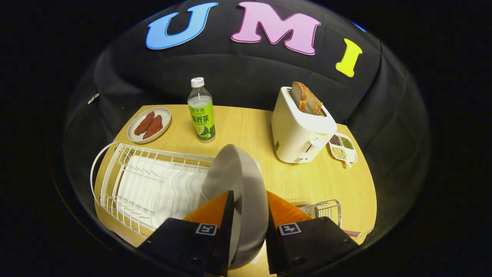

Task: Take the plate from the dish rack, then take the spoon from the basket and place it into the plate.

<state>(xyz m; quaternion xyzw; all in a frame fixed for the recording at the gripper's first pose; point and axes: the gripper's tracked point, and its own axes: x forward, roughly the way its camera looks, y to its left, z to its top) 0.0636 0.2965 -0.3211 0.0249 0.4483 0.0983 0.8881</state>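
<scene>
Gripper view, items as we list them from left to right. Small oval dish [149,125], pale and glossy, carrying two reddish-brown sausage pieces; well beyond the tongs, to their left. Dish rack [148,184], white coated wire with wavy dividers and a looped handle, lying on the light wood-grain table [253,127]; just ahead and left of the tongs. Clear plastic bottle [201,110], white cap, green label, upright, beyond the tongs. Plate [240,192], smooth, matt grey, round and shallow, held on edge above the rack's right end; we see it pinched between the two fingers of the tongs [248,209], which are closed to a narrow gap on its rim. Toaster [301,129], white, rounded box with bread slices standing in the slot; beyond and right. Basket [324,211], small, bright wire mesh, just right of the right finger; contents hidden. Divided white tray [343,148] of beans and grains, touching or just beside the toaster's right side.
</scene>
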